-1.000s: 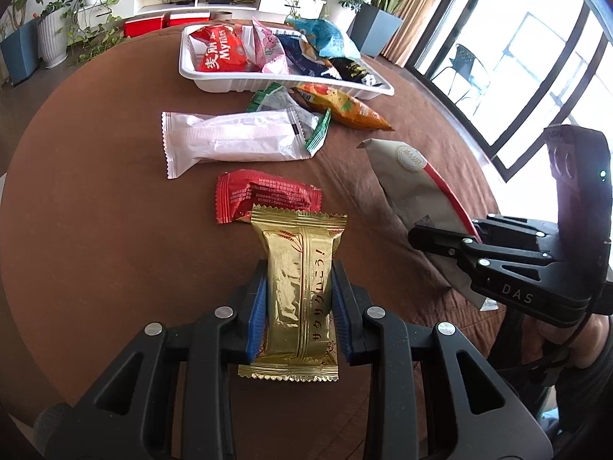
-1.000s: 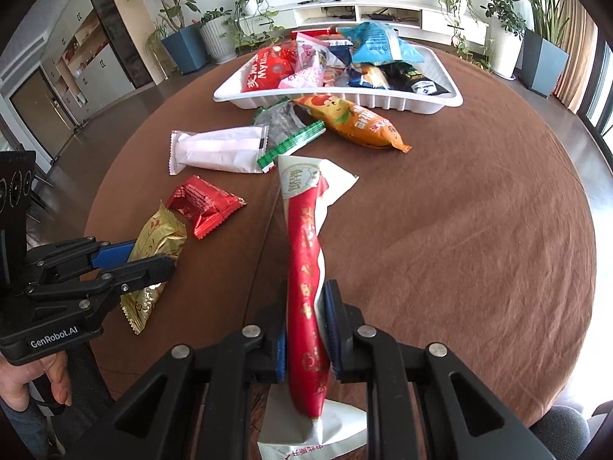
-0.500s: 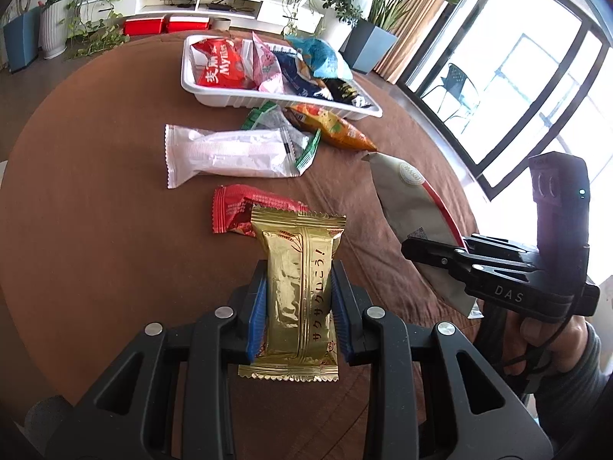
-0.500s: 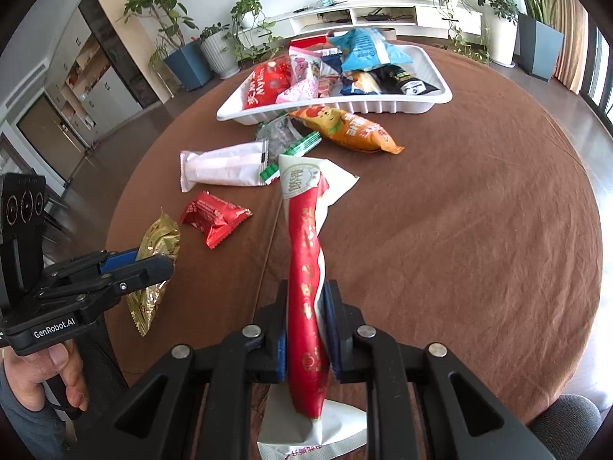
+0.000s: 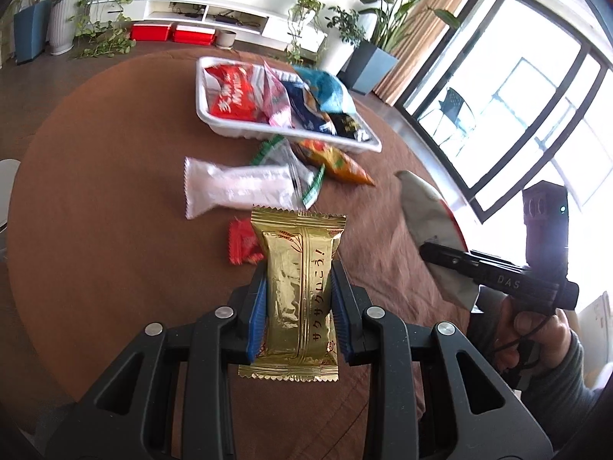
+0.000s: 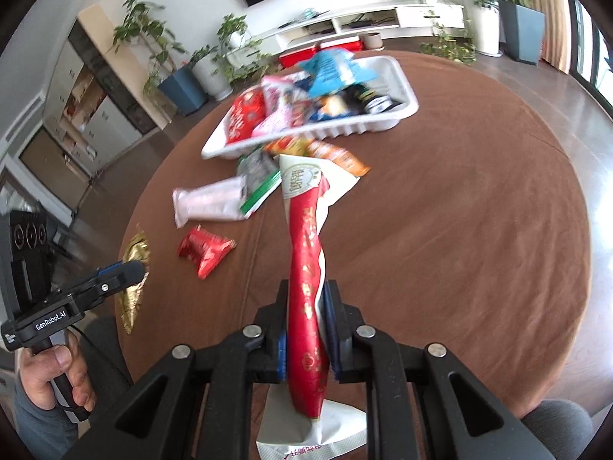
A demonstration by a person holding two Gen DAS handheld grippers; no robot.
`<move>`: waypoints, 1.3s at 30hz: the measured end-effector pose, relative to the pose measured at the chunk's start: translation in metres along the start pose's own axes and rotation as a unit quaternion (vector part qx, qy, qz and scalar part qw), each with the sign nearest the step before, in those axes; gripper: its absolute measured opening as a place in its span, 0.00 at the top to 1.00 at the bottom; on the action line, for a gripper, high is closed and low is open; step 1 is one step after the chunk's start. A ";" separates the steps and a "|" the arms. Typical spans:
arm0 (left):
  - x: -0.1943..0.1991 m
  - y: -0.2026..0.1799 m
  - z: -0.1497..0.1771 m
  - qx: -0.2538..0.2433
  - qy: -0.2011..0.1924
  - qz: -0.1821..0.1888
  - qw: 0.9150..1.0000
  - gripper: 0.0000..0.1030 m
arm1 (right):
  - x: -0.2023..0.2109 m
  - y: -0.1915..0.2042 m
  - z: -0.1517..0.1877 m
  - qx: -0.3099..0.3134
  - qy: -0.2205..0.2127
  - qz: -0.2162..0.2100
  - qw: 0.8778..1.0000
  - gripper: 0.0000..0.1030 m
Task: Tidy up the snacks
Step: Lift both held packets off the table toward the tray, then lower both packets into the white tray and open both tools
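Note:
My left gripper is shut on a gold snack packet, held above the brown round table. In the right wrist view, my right gripper is shut on a long red and white snack packet, also lifted off the table. The white tray at the far side holds several snack bags. In front of it lie a white packet, a green-edged clear packet, an orange packet and a small red packet.
The right gripper's body and the hand holding it show at the right of the left wrist view. The left gripper with the gold packet shows at the left in the right wrist view. Potted plants, a white shelf and windows surround the table.
Both grippers have risen and shifted with their packets still held. The table and tray look farther away and tilted, and the gold packet now covers part of the small red packet.

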State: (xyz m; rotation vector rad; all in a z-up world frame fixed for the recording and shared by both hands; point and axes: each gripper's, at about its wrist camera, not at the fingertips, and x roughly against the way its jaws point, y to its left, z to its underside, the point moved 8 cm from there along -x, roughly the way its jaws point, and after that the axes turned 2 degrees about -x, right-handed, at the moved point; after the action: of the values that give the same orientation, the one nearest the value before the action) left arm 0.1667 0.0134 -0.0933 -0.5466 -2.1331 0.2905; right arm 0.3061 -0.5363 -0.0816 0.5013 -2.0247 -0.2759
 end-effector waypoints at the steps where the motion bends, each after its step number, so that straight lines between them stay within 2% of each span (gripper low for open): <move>1: 0.002 0.002 -0.004 0.001 -0.004 -0.001 1.000 0.73 | 0.003 -0.005 -0.005 -0.003 -0.005 0.003 1.000 0.83; 7: 0.017 0.012 -0.040 -0.003 -0.029 -0.011 1.000 0.73 | 0.025 -0.037 -0.041 -0.025 -0.040 0.019 0.999 0.83; 12: 0.025 0.024 -0.084 -0.009 -0.045 -0.024 0.999 0.73 | 0.039 -0.064 -0.085 -0.043 -0.070 0.031 0.996 0.83; 15: 0.028 0.031 -0.114 -0.007 -0.056 -0.026 0.998 0.73 | 0.042 -0.071 -0.111 -0.041 -0.079 0.035 0.995 0.83; 19: 0.023 0.030 -0.153 -0.015 -0.065 -0.028 0.997 0.73 | 0.039 -0.058 -0.150 -0.021 -0.089 0.029 0.995 0.83; 25: 0.002 0.012 -0.202 -0.042 -0.061 -0.021 0.997 0.73 | 0.009 -0.029 -0.200 -0.003 -0.083 0.002 0.997 0.83; 28: -0.016 0.006 -0.215 -0.047 -0.055 -0.014 0.997 0.73 | -0.014 -0.016 -0.218 0.005 -0.068 -0.011 0.998 0.83; 34: -0.067 0.015 -0.225 -0.036 -0.028 -0.012 0.999 0.73 | -0.062 -0.018 -0.237 0.010 -0.038 0.014 0.999 0.83; 39: -0.105 0.024 -0.227 -0.035 -0.014 -0.025 0.999 0.73 | -0.096 -0.036 -0.235 0.019 -0.016 0.069 0.997 0.83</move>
State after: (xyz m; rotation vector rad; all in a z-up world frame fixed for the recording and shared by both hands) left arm 0.4119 -0.0150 -0.0463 -0.5317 -2.1872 0.1965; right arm 0.5611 -0.5211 -0.0575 0.3801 -2.0881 -0.1613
